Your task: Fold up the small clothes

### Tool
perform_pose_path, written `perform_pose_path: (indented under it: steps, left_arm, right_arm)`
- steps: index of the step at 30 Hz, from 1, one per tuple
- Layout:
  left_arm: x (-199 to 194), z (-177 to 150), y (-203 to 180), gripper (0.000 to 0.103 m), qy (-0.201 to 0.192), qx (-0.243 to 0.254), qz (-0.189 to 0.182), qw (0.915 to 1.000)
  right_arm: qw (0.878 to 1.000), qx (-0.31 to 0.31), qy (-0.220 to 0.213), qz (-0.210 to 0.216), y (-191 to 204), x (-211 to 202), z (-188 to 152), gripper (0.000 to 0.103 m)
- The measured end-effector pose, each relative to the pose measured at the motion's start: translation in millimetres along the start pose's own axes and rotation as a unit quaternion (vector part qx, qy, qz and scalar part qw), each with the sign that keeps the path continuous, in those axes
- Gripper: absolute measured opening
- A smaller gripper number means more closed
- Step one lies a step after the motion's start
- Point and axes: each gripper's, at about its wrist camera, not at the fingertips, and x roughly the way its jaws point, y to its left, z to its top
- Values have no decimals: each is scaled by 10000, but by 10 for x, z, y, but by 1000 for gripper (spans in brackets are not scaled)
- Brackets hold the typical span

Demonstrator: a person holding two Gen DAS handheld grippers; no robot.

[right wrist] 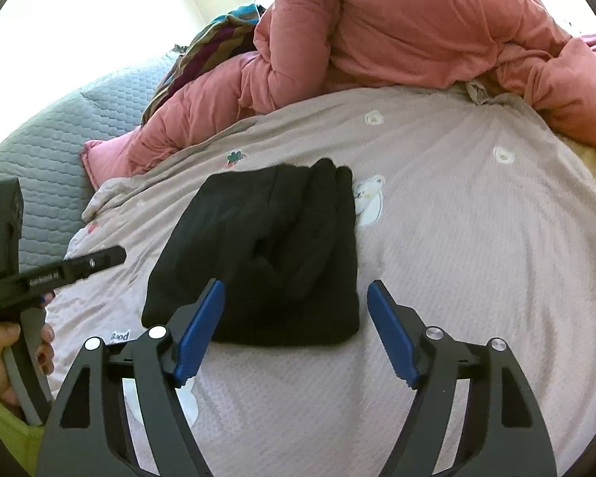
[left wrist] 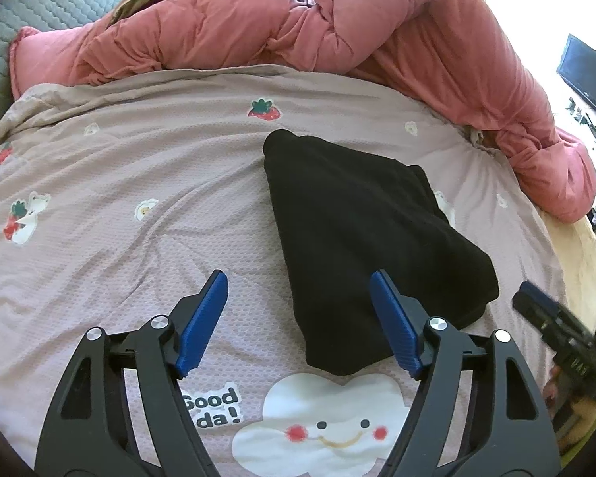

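Black garment [left wrist: 361, 234] folded into a compact bundle, lying flat on the mauve bedspread [left wrist: 139, 183] printed with strawberries, small bears and a smiling cloud [left wrist: 322, 421]. In the left wrist view, bundle running from about 12 o'clock down to 6 o'clock just right of centre, near end ending just above the cloud print. Left hand-held gripper [left wrist: 300, 320] spread wide, blue pads [left wrist: 204, 318] apart, nothing between them; right pad overlapping the near edge of the garment in the view, contact not determinable. In the right wrist view, same garment [right wrist: 266, 254] at centre, layered folds visible along its far edge at 12 o'clock, one near corner behind the left pad. Right hand-held gripper [right wrist: 296, 328] likewise spread, pads [right wrist: 393, 334] well apart and empty, hovering over the near edge of the bundle. Left unit also visible at 9 o'clock in the right wrist view, gripped by a bare hand [right wrist: 4, 361] with dark nail polish and a lime-green sleeve. Pink quilt [left wrist: 337, 28] heaped along the far side of the bed from 10 to 2 o'clock. Striped cloth [right wrist: 202, 51] tucked behind the quilt. Grey quilted cover [right wrist: 47, 139] at 9 to 10 o'clock beside the bedspread.
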Motion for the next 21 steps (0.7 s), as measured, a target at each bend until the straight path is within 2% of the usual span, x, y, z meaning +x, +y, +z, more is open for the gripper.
perform_pose_path:
  steps: [6,8,9,11,13,17,21]
  left_arm:
    - [149,-38,44,67,65,-44,146,9999]
    - [225,-51,58,67,78,-81,246,9996]
    - [263,-57,68,67,100,-118,248,9996]
    - [316,-71,82,67,120,-138,249,9995]
    - [362,-83,85,67,137,-154,226,9995]
    - [368,-62,81,67,104,-130,160,9997]
    - [380,-59,48,67,114,-73,44,9999]
  right_arm:
    - [9999,-36,-150,-9,-38,73,367,73]
    - [9999,11,-100,32,-62,164,507,70]
    - [9999,45,1,106,-70,251,587,68]
    - [9995,50,198,224,-76,426,698,60]
    - [9987,90,472,184,-86,639,794,54]
    - [9940,313,981,364,-148,1099,959,53]
    - [9897,491,1316,277,-245,1455,1006,53]
